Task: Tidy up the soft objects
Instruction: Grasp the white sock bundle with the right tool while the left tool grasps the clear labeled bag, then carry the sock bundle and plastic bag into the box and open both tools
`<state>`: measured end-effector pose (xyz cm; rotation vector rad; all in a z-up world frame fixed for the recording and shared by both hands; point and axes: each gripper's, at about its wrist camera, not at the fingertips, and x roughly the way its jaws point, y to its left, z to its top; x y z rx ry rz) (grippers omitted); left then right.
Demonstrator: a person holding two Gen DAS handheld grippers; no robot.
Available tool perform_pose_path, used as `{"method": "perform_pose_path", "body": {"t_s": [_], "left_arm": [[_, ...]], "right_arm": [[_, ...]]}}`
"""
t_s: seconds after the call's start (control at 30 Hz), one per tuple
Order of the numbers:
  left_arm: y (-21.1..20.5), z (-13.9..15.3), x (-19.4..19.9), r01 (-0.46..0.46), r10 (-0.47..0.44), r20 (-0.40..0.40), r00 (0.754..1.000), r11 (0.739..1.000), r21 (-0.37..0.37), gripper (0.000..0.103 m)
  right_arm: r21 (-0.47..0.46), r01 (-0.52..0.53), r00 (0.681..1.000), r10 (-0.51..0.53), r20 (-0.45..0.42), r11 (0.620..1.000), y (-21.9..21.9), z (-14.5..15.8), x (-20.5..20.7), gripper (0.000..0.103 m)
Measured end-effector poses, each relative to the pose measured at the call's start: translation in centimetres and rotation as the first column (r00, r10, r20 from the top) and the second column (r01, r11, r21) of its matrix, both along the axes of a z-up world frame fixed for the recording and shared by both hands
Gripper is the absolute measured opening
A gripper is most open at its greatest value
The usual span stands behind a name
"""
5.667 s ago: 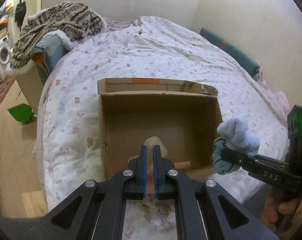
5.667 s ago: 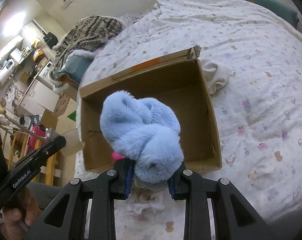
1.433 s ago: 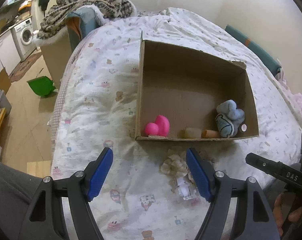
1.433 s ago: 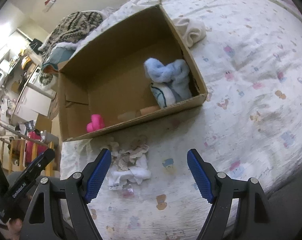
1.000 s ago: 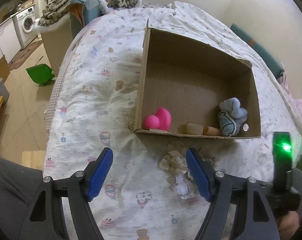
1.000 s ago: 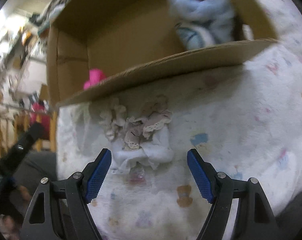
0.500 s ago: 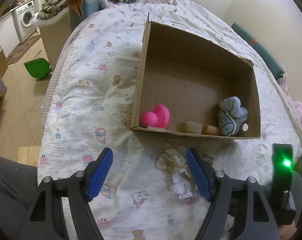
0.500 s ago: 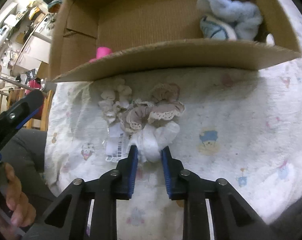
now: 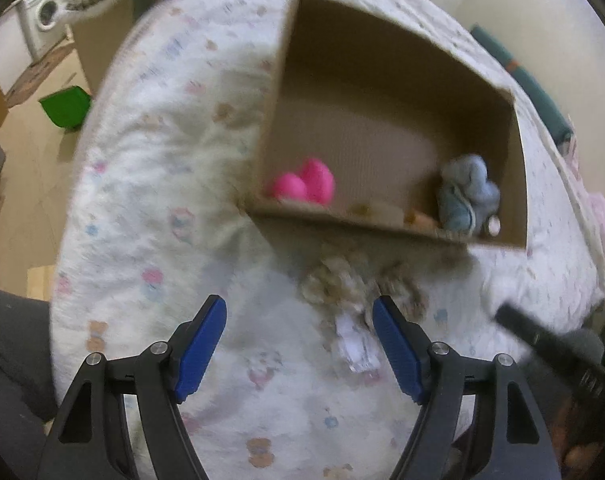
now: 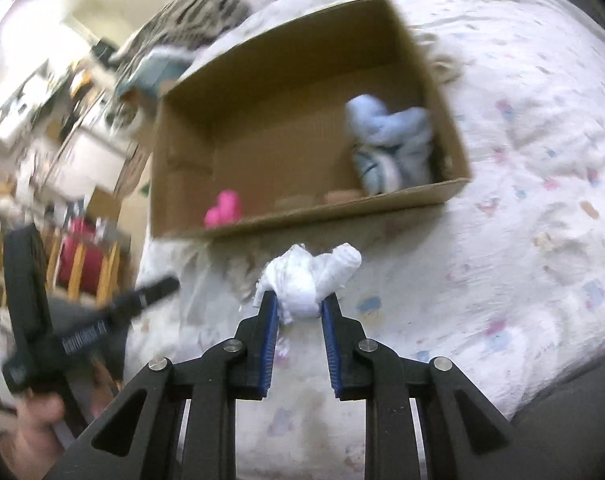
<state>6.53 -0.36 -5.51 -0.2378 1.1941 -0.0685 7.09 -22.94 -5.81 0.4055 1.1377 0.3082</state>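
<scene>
- The right gripper (image 10: 298,306) has just closed its jaws, and the blue pads now pinch a white, crumpled cloth bundle (image 10: 310,276) that bulges up between and above the fingertips.
- That bundle sits clear of the bedspread (image 10: 522,240), in front of the near wall of the cardboard box (image 10: 302,212).
- The left gripper (image 9: 298,332) has its jaws spread wide with nothing between the pads; it points down at the bedspread just short of the box.
- Between and just beyond its fingertips lies a beige, frilly cloth heap (image 9: 338,280) with a white tag or label (image 9: 356,344) at its near end; the picture is blurred, so what kind of item it is I cannot say for sure.
- The heap rests on the bedspread just beside the box's near wall.
- Inside the box, a pink soft toy (image 10: 224,208) sits near the left corner by the near wall.
- A light-blue fluffy item (image 10: 390,144) lies in the right corner, against the right wall.
- Small tan pieces (image 10: 338,196) rest along the near wall between the two.
- In the right wrist view a hand (image 10: 26,436) grips the left gripper's black handle at the lower left.
- Past the bed, a green bin (image 9: 64,106) stands on the floor, and a washing machine (image 9: 42,20) further back.
</scene>
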Motion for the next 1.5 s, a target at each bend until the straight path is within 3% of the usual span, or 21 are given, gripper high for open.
{"method": "perform_pose_path", "body": {"t_s": [0.17,0.3,0.43,0.5,0.63,0.73,1.23,1.5], "left_arm": [[-3.2,-3.4,0.0,0.065,-0.065,-0.131,0.989,0.998,-0.005,0.073],[-4.8,-5.5,-0.1,0.108,-0.107,-0.189,0.976,0.994,-0.005,0.073],[-5.3,-6.0,-0.4,0.131,-0.124,-0.173,0.977,0.991,0.029,0.071],[-5.4,-6.1,-0.3,0.138,-0.13,-0.166,0.977,0.99,0.036,0.063],[-5.8,-6.3,-0.3,0.156,-0.15,-0.163,0.975,0.988,0.021,0.031],[-5.5,-6.0,-0.3,0.165,-0.164,-0.164,0.973,0.986,-0.009,0.022],[-1.9,-3.7,-2.5,0.109,-0.11,-0.187,0.976,0.994,-0.016,0.019],[0.7,-0.1,-4.3,0.041,-0.041,-0.074,0.996,0.999,0.006,0.019]], "right_arm": [[0.028,0.056,0.998,-0.056,0.002,0.998,-1.2,0.0,0.5,0.024],[0.036,0.058,0.998,-0.058,0.0,0.998,-1.3,-0.2,0.7,0.024],[0.037,0.05,0.999,-0.05,-0.013,0.998,-1.5,-0.4,0.6,0.024],[0.042,0.047,0.999,-0.046,-0.013,0.998,-1.4,-0.5,0.7,0.024],[0.041,0.044,0.999,-0.043,-0.013,0.998,-1.3,-0.5,0.6,0.024],[0.045,0.046,0.999,-0.045,-0.016,0.998,-1.4,-0.5,0.6,0.024],[0.037,0.01,1.0,-0.009,-0.011,0.999,-0.8,-0.5,0.6,0.024],[0.032,0.007,1.0,-0.007,-0.015,0.999,-0.6,-0.4,0.5,0.024]]}}
